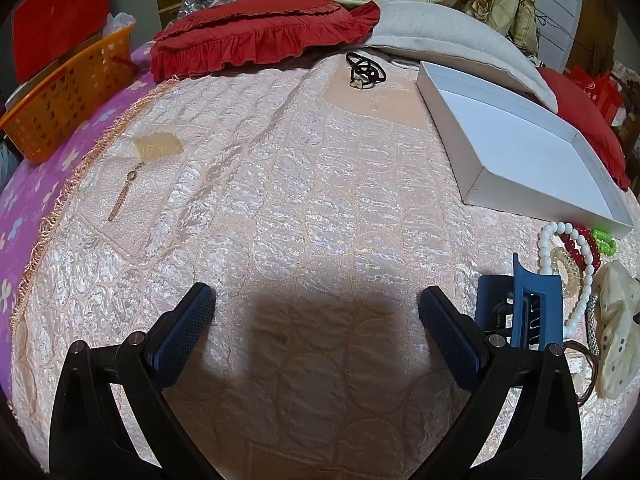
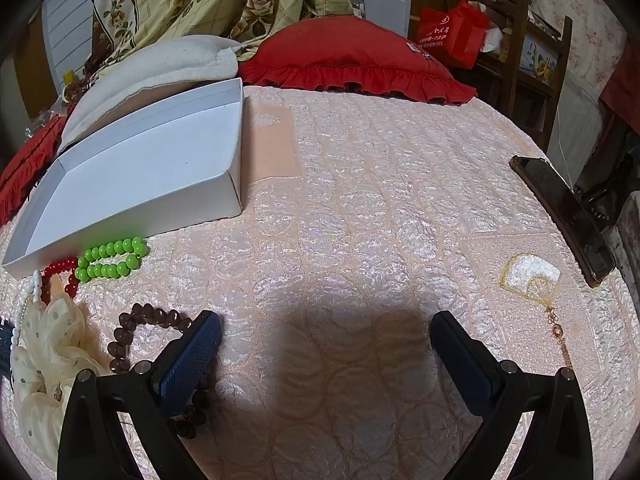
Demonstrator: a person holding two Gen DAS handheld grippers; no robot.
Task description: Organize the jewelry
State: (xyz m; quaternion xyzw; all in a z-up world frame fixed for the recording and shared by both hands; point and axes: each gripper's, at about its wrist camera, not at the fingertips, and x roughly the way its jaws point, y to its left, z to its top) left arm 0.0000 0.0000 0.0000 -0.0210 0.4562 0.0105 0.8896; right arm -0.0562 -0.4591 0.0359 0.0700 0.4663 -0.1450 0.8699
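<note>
The left tongs (image 1: 316,312) and right tongs (image 2: 326,338) both gape wide over the quilted peach bedspread (image 2: 360,200), holding nothing. The right's near finger hides part of a brown bead bracelet (image 2: 120,344). The empty white cardboard box (image 2: 132,176) sits at ten o'clock, with the green bead bracelet (image 2: 112,258) just below. A black phone (image 2: 564,216) lies at three o'clock.

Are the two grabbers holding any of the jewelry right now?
No. The left gripper and right gripper are both open, with only bedspread between their fingers.
</note>
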